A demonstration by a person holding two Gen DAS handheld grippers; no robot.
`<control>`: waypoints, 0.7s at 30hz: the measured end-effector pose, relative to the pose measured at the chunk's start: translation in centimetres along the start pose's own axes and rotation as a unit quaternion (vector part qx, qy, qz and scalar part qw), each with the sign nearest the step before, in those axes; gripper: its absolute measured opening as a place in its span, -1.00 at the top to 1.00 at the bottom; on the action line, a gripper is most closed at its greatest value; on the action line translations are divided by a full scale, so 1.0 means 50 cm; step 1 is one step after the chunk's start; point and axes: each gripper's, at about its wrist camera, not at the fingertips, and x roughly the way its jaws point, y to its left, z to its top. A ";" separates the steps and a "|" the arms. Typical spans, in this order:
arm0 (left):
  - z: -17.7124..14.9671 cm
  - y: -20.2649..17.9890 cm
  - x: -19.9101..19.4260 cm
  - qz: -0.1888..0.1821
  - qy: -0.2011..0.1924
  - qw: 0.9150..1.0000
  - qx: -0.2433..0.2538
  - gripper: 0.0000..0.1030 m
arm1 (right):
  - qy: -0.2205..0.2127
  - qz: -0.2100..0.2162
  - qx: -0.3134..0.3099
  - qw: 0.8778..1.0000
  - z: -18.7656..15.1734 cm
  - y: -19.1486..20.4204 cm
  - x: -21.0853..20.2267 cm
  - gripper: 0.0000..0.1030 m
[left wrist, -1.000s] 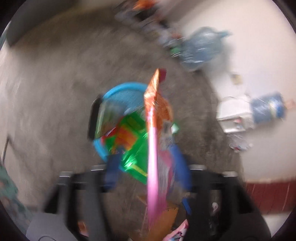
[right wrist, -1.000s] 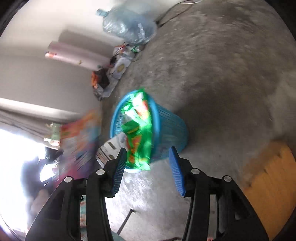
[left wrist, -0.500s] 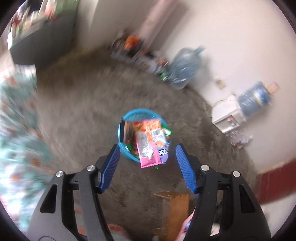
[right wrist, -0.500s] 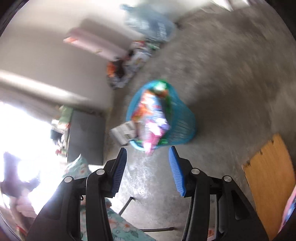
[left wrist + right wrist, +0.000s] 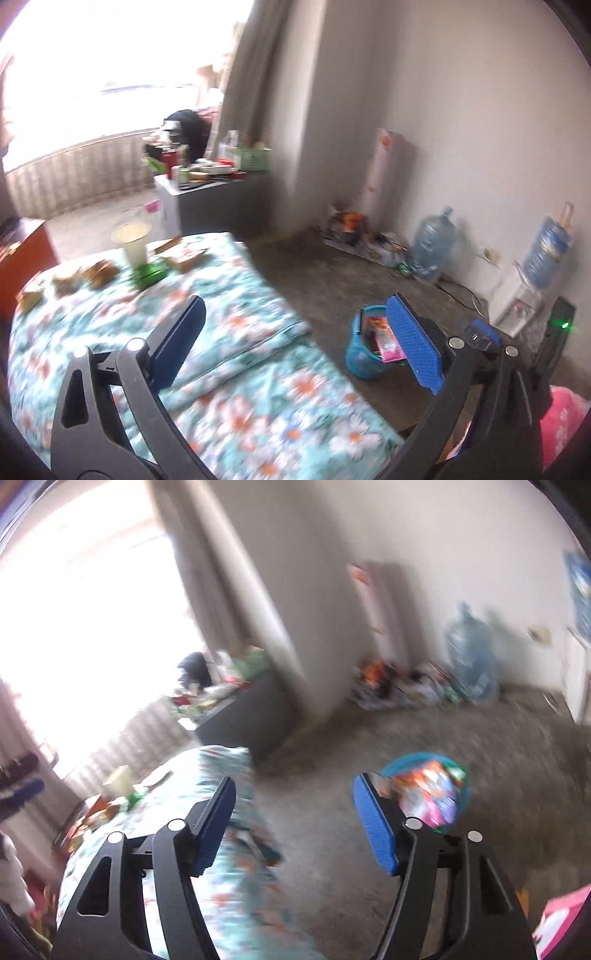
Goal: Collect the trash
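Observation:
A blue plastic trash basket (image 5: 357, 363) stands on the grey floor beside the bed, stuffed with snack wrappers, a pink one (image 5: 388, 345) hanging over its rim. It also shows, blurred, in the right wrist view (image 5: 460, 775). My left gripper (image 5: 299, 343) is open and empty above the bed's edge. My right gripper (image 5: 295, 823) is open and empty, above the floor between bed and basket. More trash lies on the far end of the bed: brown wrappers (image 5: 99, 273), a pale cup (image 5: 133, 240) and a green wrapper (image 5: 147, 275).
A bed with a floral teal cover (image 5: 229, 387) fills the lower left. A dark cabinet (image 5: 221, 201) with clutter stands by the bright window. Large water bottles (image 5: 432, 247) and floor clutter (image 5: 354, 229) line the wall. A pink bag (image 5: 565, 417) is at lower right.
Both grippers have lifted and swung away from the basket toward the bed and window. The pink and orange wrapper that my left gripper held a second ago now lies in the basket.

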 end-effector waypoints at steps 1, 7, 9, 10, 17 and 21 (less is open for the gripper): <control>-0.019 0.016 -0.022 0.019 0.000 1.000 -0.007 -0.83 | -0.005 0.010 -0.020 1.000 0.002 0.036 -0.012 -0.43; -0.148 0.116 -0.094 0.079 0.056 0.991 -0.095 -0.83 | -0.013 0.021 -0.142 0.990 -0.035 0.199 -0.075 -0.87; -0.188 0.124 -0.106 0.097 0.067 0.987 -0.106 -0.83 | 0.005 0.012 -0.178 0.984 -0.057 0.237 -0.086 -0.87; -0.208 0.125 -0.111 0.104 0.072 0.986 -0.108 -0.83 | 0.027 0.005 -0.201 0.979 -0.072 0.254 -0.085 -0.87; -0.269 0.154 -0.131 0.194 0.102 0.970 -0.105 -0.83 | 0.143 -0.026 -0.244 0.959 -0.167 0.276 -0.082 -0.87; -0.326 0.168 -0.138 0.194 0.133 0.959 -0.156 -0.83 | 0.168 -0.044 -0.254 0.951 -0.201 0.262 -0.093 -0.87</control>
